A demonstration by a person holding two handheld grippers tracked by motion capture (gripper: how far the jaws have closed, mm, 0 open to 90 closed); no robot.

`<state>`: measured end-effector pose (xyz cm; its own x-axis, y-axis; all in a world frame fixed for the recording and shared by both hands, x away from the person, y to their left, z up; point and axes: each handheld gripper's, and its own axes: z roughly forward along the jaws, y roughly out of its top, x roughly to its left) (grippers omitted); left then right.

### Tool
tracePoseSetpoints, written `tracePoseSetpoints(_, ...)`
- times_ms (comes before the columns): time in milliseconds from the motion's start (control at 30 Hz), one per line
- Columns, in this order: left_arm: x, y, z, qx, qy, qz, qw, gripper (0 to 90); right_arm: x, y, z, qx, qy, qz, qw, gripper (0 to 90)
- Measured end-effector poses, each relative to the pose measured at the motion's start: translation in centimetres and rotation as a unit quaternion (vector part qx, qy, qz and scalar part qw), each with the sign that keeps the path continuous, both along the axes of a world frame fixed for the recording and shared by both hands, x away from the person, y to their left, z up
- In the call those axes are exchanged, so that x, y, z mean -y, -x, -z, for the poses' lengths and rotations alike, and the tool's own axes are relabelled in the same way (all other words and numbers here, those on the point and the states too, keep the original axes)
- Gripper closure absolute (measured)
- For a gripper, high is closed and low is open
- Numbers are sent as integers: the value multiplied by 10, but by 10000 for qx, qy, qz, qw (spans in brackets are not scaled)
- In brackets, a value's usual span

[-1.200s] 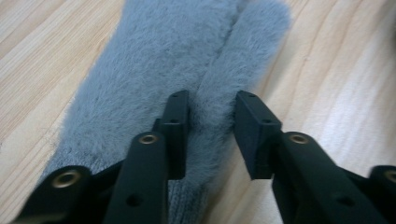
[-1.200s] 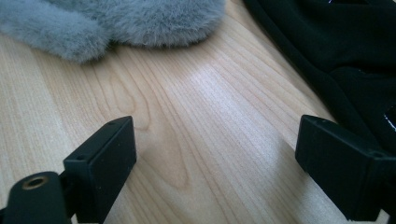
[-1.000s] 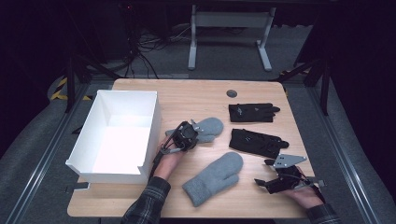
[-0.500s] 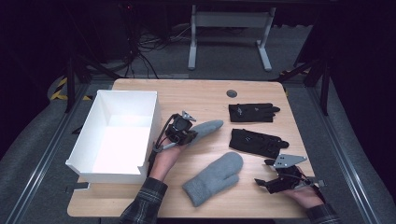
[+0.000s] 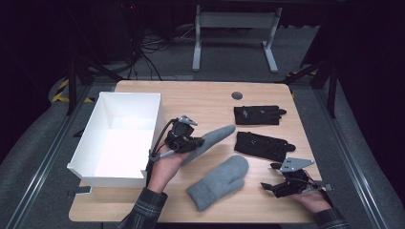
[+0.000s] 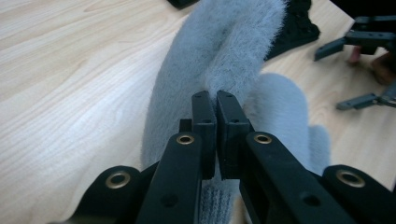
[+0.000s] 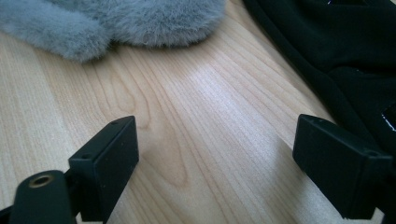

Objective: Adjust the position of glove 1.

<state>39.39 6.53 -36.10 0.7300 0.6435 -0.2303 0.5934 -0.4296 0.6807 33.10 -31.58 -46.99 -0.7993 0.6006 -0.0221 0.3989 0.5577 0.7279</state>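
Observation:
My left gripper [image 5: 198,142] is shut on the cuff edge of a grey fleece mitten [image 5: 212,138] and holds it above the table, beside the white box. In the left gripper view the jaws [image 6: 215,100] pinch the folded mitten [image 6: 219,46], which hangs away from them. A second grey mitten [image 5: 219,183] lies flat near the front of the table and shows under the held one [image 6: 280,107]. My right gripper [image 5: 269,176] rests at the front right, open, with bare wood between its jaws [image 7: 215,149].
A white open box [image 5: 119,102] stands at the table's left. Two black gloves [image 5: 258,115] [image 5: 262,144] lie at the right, one just beyond my right gripper [image 7: 336,51]. A small dark disc [image 5: 237,95] sits near the far edge.
My left gripper has risen with the grey mitten, which has come up off the table and now stretches out to the right. The right gripper has stayed put.

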Motion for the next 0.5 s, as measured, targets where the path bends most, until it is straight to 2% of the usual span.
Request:
tracePoseSetpoints(300,11,32,-6,-14,-162,217,9996,880,0,0,0,-2,4,1,10000,146)
tracePoseSetpoints(433,18,42,-6,-29,-273,271,9993,880,0,0,0,-1,5,0,10000,145)
tracePoseSetpoints(500,22,44,-5,-97,-308,308,9990,880,0,0,0,-1,2,0,10000,146)
